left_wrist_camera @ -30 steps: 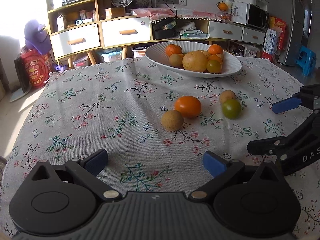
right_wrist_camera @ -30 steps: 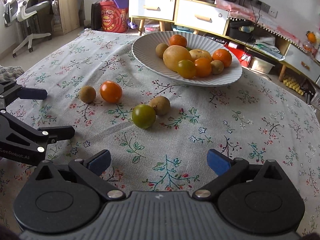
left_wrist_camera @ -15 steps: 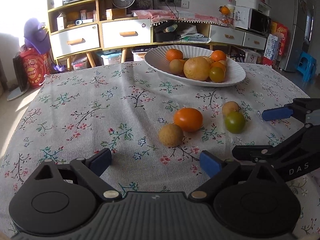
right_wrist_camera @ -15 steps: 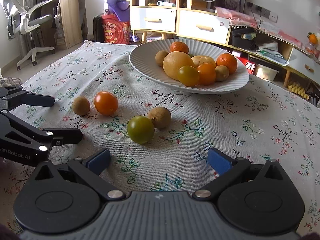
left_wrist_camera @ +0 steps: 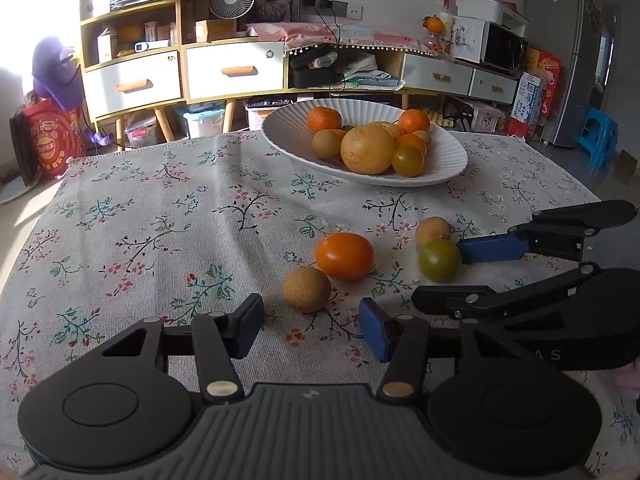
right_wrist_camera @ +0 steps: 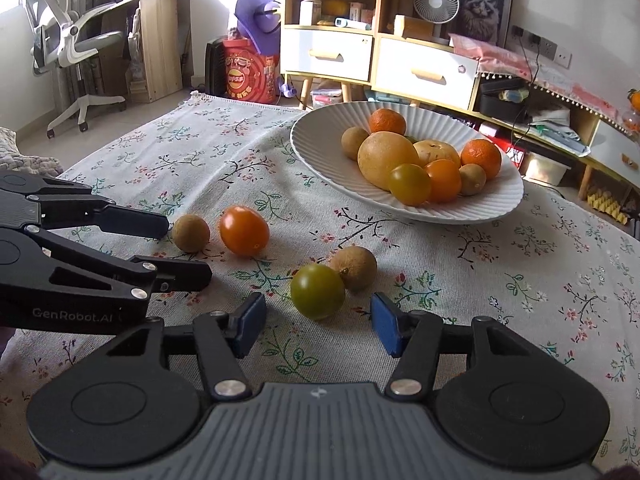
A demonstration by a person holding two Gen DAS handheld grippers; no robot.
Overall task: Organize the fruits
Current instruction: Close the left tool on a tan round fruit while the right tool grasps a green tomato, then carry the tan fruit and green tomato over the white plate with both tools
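Plate (right_wrist_camera: 316,148) at 12 already loaded; four fruits left on cloth. Your left gripper (left_wrist_camera: 310,330) and right gripper (right_wrist_camera: 318,324) jaws just narrowing, nothing grasped; longan (left_wrist_camera: 307,289), green tomato (right_wrist_camera: 317,291) just ahead

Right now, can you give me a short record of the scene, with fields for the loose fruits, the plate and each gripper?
loose fruits: four on the tablecloth, none on the plate
near left gripper: brown round fruit, orange tomato
near right gripper: green tomato, second brown fruit, these two touching
plate: white ribbed plate, holds a heap of fruit
left gripper: open, jaws just closing, nothing between them
right gripper: open, jaws just closing, green tomato just ahead, not gripped
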